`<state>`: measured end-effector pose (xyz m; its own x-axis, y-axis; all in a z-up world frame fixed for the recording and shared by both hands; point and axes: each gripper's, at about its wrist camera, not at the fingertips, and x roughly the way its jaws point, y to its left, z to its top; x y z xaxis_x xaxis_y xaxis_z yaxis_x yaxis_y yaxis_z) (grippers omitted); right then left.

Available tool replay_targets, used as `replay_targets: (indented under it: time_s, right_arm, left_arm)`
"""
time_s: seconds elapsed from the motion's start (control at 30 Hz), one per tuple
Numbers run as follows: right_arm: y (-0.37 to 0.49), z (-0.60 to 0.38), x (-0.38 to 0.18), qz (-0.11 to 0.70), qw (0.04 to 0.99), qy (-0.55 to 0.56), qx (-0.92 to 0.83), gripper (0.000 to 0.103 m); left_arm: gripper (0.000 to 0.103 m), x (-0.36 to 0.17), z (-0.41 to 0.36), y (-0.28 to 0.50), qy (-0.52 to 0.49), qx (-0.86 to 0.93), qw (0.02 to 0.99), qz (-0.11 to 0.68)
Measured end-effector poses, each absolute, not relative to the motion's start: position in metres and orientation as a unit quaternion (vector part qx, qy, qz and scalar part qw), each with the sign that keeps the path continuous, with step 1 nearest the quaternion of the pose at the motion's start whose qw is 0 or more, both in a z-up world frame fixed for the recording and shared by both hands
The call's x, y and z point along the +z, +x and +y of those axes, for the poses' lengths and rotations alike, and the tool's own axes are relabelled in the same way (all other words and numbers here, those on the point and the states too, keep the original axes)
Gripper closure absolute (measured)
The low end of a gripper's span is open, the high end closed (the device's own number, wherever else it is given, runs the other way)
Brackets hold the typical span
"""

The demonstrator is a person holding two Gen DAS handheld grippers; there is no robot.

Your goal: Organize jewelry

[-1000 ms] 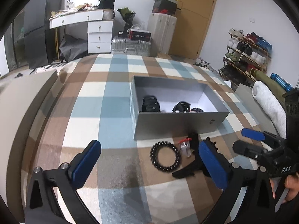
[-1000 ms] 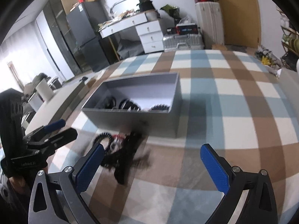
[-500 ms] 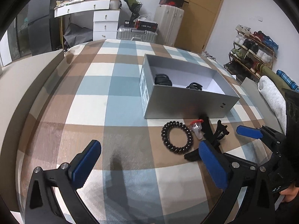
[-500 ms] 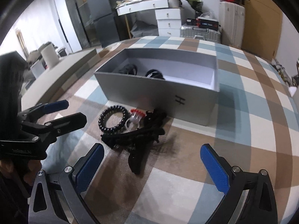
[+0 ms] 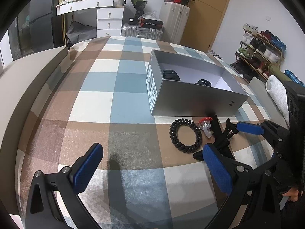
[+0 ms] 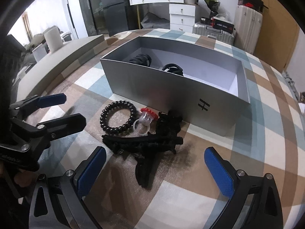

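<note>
A grey open box (image 5: 192,97) (image 6: 164,93) sits on the checked cloth and holds two black hair ties (image 6: 141,59) (image 6: 173,69). In front of it lie a black spiral hair tie (image 5: 185,138) (image 6: 118,118), a clear ring with a red top (image 5: 205,126) (image 6: 145,119) and black hair clips (image 5: 221,139) (image 6: 146,145). My left gripper (image 5: 152,168) (image 6: 63,108) is open and empty, left of the pile. My right gripper (image 6: 155,169) (image 5: 249,128) is open and empty, just short of the black clips.
The checked cloth (image 5: 95,99) covers a bed with a beige edge (image 5: 24,87) on the left. Beyond it stand a white dresser (image 5: 108,22), suitcases (image 5: 142,31), a wooden door (image 5: 205,13) and a shoe rack (image 5: 261,47).
Both grippers have drawn back and swung, so the box and pile now sit further right in the left view and closer and more central in the right view. The items have not moved.
</note>
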<state>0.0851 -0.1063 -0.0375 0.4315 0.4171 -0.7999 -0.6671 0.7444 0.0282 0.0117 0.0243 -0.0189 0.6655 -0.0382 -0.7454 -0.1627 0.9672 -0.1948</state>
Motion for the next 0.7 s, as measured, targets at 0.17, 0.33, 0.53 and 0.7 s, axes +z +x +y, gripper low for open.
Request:
replay_targets:
  time_s: [0.17,0.33,0.53,0.7]
  right_arm:
    - [0.087,-0.103,-0.038,0.419,0.833,-0.169,0.318,0.0]
    - [0.085,-0.098,-0.041,0.422,0.828,-0.193,0.315,0.0]
    - [0.083,-0.095,-0.041,0.41,0.833,-0.209,0.306,0.001]
    - [0.082,-0.092,-0.04,0.405,0.832,-0.219,0.311,0.005]
  left_arm:
    - [0.001,-0.02,0.027,0.013,-0.128,0.039,0.902,0.41]
    - [0.001,-0.02,0.027,0.014,-0.129,0.039,0.902,0.41]
    - [0.001,-0.02,0.028,0.015,-0.131,0.04,0.901,0.411]
    - [0.001,-0.019,0.028,0.015,-0.131,0.04,0.901,0.411]
